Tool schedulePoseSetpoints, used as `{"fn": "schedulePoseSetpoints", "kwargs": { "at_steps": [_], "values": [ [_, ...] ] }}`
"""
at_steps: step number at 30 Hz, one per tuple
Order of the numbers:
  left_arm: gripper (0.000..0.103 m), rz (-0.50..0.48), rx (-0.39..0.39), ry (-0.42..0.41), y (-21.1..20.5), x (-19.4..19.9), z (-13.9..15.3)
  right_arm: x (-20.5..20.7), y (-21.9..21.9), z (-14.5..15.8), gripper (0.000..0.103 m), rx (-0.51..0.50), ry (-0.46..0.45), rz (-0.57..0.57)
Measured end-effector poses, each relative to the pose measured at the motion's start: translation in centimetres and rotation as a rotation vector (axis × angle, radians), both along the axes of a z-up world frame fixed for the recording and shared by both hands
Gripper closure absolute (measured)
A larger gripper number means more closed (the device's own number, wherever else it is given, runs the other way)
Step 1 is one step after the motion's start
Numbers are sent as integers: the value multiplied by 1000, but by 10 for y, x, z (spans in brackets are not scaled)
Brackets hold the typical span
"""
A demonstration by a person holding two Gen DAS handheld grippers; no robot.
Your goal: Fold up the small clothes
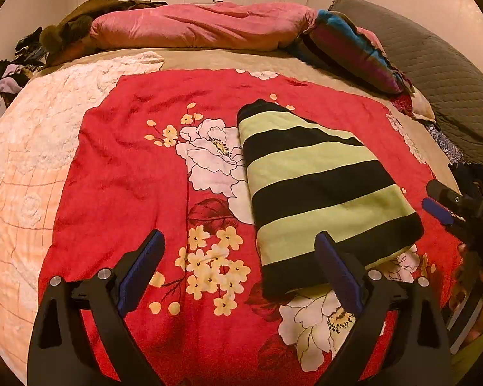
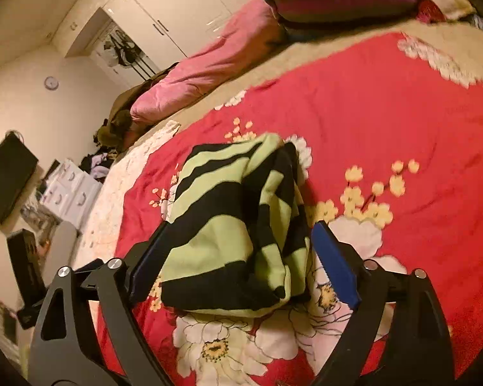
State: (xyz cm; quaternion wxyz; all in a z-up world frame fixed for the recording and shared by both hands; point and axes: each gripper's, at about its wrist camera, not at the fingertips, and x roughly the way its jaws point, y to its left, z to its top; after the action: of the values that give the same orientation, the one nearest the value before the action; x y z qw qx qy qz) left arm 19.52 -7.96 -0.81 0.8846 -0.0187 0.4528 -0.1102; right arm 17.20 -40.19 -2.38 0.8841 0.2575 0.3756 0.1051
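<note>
A black and light-green striped garment (image 1: pixel 318 186) lies folded into a long strip on the red floral bedspread (image 1: pixel 128 167). My left gripper (image 1: pixel 241 267) is open and empty just left of the garment's near end, its right finger (image 1: pixel 338 276) over that end's edge. My right gripper (image 1: pixel 441 206) shows at the right edge of the left wrist view. In the right wrist view my right gripper (image 2: pixel 238 263) is open, with the garment's bunched end (image 2: pixel 238 225) lying between its two fingers, not pinched.
A pink duvet (image 1: pixel 193 25) and a striped pillow (image 1: pixel 354 48) lie at the bed's far side, with a grey quilted headboard (image 1: pixel 434 74) at the right. A cream lace cover (image 1: pixel 22 160) lies left of the bedspread. White wardrobes (image 2: pixel 177 9), drawers and clutter stand beyond the bed.
</note>
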Motion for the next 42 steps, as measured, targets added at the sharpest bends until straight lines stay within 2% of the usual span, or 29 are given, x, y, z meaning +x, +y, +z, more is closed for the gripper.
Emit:
{"fn": "schedulePoseSetpoints", "kwargs": {
  "at_steps": [1, 3, 4, 13, 19, 23, 27, 30, 34, 37, 39, 42],
  "values": [
    [6, 1, 3, -3, 0, 0, 0, 0, 1, 3, 20, -17, -9, 4],
    [5, -2, 4, -1, -1, 0, 0, 2, 4, 8, 11, -55, -21, 16],
    [5, -2, 3, 2, -1, 1, -1, 3, 5, 9, 10, -66, -25, 19],
    [5, -4, 31, 37, -7, 7, -17, 28, 4, 6, 10, -140, -7, 52],
    [5, -1, 21, 54, -11, 12, -25, 50, -6, 6, 10, -126, 4, 38],
    [5, 2, -6, 85, -21, 24, -39, 87, -10, -6, 10, -110, 86, 37],
    [5, 0, -1, 106, -35, 38, -50, 118, 2, -23, 10, -65, 155, 110],
    [5, -18, 15, 134, -47, 47, -63, 135, 13, -52, 10, -164, 266, 138],
    [4, -32, 11, 165, -52, 53, -80, 136, 21, -74, 10, -270, 252, 165],
    [4, -21, -38, 194, -47, 57, -87, 134, 17, -76, 10, -239, 253, 163],
    [4, -20, -54, 172, -44, 56, -80, 129, 15, -65, 10, -215, 224, 170],
    [5, -26, -81, 158, -43, 59, -74, 126, 6, -49, 10, -113, 160, 202]
  ]
}}
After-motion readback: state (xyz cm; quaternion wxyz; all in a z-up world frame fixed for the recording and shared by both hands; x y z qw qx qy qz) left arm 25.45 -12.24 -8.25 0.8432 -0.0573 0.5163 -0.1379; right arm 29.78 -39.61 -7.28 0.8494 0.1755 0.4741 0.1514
